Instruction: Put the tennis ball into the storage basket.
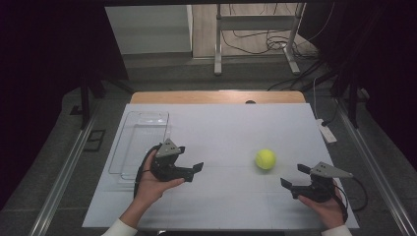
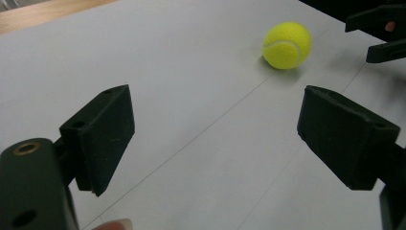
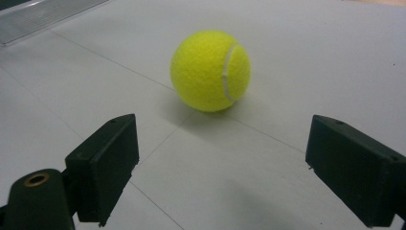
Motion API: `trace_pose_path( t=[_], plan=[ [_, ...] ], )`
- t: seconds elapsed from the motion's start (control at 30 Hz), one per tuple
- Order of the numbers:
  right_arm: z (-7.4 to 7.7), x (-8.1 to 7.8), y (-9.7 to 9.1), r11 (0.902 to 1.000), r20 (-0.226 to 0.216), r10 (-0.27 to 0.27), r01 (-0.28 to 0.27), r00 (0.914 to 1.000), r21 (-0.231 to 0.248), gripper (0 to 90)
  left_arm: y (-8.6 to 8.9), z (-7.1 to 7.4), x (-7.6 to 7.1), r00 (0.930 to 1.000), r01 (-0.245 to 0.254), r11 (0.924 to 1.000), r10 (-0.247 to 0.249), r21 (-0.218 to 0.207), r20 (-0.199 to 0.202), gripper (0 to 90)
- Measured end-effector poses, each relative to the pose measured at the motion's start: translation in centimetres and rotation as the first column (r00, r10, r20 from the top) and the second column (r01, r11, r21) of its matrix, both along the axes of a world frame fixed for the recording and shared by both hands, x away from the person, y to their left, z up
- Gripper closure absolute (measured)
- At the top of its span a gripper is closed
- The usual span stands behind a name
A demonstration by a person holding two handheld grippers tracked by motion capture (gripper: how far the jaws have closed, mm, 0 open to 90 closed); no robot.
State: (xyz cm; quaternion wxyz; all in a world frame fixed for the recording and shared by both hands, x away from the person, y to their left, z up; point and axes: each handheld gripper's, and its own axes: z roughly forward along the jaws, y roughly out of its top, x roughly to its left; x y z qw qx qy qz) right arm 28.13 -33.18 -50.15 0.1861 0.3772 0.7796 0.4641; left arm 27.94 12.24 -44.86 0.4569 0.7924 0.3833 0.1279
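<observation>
Both grippers we're holding, the left gripper (image 1: 193,171) and the right gripper (image 1: 294,177), are spread wide with nothing in them, and the tennis ball (image 1: 265,159) sits on the white mat (image 1: 221,128) between them, nearer the right one.

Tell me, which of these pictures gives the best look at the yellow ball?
The right gripper view: the tennis ball sits close and large there, its white seam clear, just ahead of the open jaws. The left gripper view shows it smaller and farther off. The high view shows it as a small yellow dot on the white table.
</observation>
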Motion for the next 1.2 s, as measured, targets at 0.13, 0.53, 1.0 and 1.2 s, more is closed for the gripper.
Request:
trace_pose_path(
  t=[0.13,0.53,1.0,1.2],
  plan=[
    [0.0,0.0,0.0,1.0000,-0.002,0.000,0.000,1.0000,-0.003,11.8,-0.2,0.0,0.2,1.0000,0.004,1.0000,-0.004,0.001,-0.003,13.6],
    [0.0,0.0,0.0,1.0000,-0.003,0.001,-0.001,1.0000,-0.004,11.8,-1.6,0.3,0.7,0.9996,0.027,0.9996,-0.027,0.002,-0.002,13.4],
    [-0.1,0.1,0.0,1.0000,-0.004,0.004,-0.004,1.0000,-0.002,11.8,-2.7,0.5,1.1,0.9989,0.048,0.9989,-0.048,0.000,-0.003,13.3],
    [-0.1,0.1,0.0,1.0000,-0.005,0.002,-0.002,1.0000,-0.004,11.8,-3.2,0.6,1.4,0.9983,0.057,0.9984,-0.057,0.000,-0.008,13.3]
  ],
)
